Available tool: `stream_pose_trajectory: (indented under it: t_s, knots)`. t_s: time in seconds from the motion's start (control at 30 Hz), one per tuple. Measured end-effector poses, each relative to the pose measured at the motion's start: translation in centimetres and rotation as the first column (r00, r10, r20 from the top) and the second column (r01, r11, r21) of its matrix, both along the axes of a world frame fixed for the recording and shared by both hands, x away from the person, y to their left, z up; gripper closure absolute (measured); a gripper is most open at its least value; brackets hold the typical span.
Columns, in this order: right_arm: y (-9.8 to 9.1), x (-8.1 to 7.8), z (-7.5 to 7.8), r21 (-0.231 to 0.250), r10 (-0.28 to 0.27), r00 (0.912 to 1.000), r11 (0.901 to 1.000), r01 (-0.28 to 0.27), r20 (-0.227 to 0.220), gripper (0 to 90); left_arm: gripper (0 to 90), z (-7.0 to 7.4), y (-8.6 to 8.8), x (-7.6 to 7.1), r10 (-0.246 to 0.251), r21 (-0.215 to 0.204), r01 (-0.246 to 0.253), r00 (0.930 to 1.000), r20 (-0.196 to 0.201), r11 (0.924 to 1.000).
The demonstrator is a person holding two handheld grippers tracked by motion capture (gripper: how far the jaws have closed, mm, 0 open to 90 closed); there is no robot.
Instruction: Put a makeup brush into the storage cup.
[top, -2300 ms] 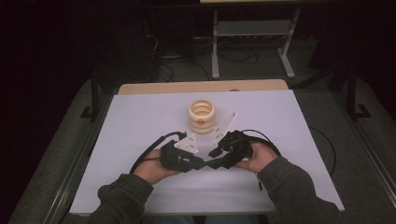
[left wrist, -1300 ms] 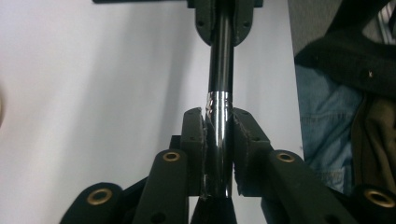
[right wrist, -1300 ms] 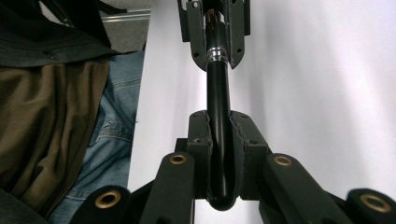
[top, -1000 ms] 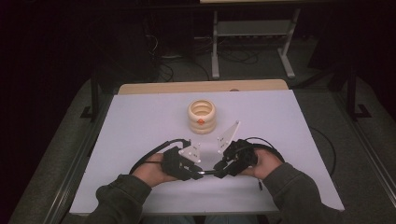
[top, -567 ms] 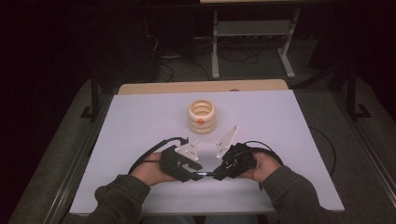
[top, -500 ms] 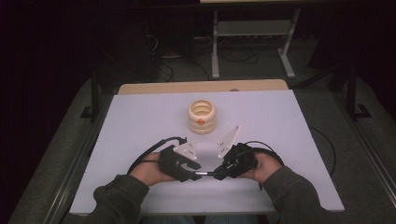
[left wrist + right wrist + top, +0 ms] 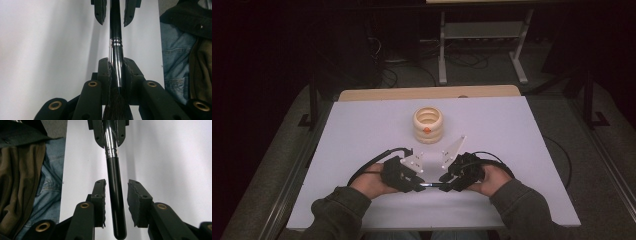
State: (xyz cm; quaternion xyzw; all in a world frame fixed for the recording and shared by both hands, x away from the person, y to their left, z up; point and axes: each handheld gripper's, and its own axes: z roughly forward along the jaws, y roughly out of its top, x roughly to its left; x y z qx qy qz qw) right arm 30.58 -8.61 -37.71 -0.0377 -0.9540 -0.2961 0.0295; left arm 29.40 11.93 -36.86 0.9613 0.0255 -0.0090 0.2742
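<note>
A brush with a black handle [image 7: 113, 170], a shiny metal ferrule [image 7: 116, 60] and dark bristles is held level above the white table [image 7: 512, 130], between my two grippers. My left gripper [image 7: 117, 67] is shut on the ferrule; its jaws have just been closing. My right gripper [image 7: 117, 192] faces it with its jaws around the handle. One pad lies against the handle, the other stands off with a gap; these jaws have just been opening. In the high view the left gripper [image 7: 424, 184] and right gripper [image 7: 443, 184] meet tip to tip near the front edge.
A cream stack of rings [image 7: 428, 125] with an orange dot stands at the table's middle, beyond the grippers. A wooden strip [image 7: 427, 93] runs along the far edge. The person's jeans and sleeve [image 7: 185, 57] are close beside the grippers.
Both hands have drawn back from the ring stack toward the near edge of the table. Over the last second they have stayed put, tips together.
</note>
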Motion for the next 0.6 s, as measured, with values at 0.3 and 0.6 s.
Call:
stream_pose_trajectory:
  t_s: [0.3,0.6]
  knots:
    - [0.3,-0.4,-0.4,0.005,0.026,0.9995,0.9997,-0.026,0.019,78.3,73.1,0.1,0.5,0.3,0.022,-0.065,-0.022,0.9997,-0.012,0.9976]
    - [-1.2,-0.3,-0.5,0.097,-0.013,0.9998,0.9952,0.011,0.014,78.4,56.2,-0.1,2.5,0.9,0.094,-0.152,-0.102,0.9938,-0.059,0.9831]
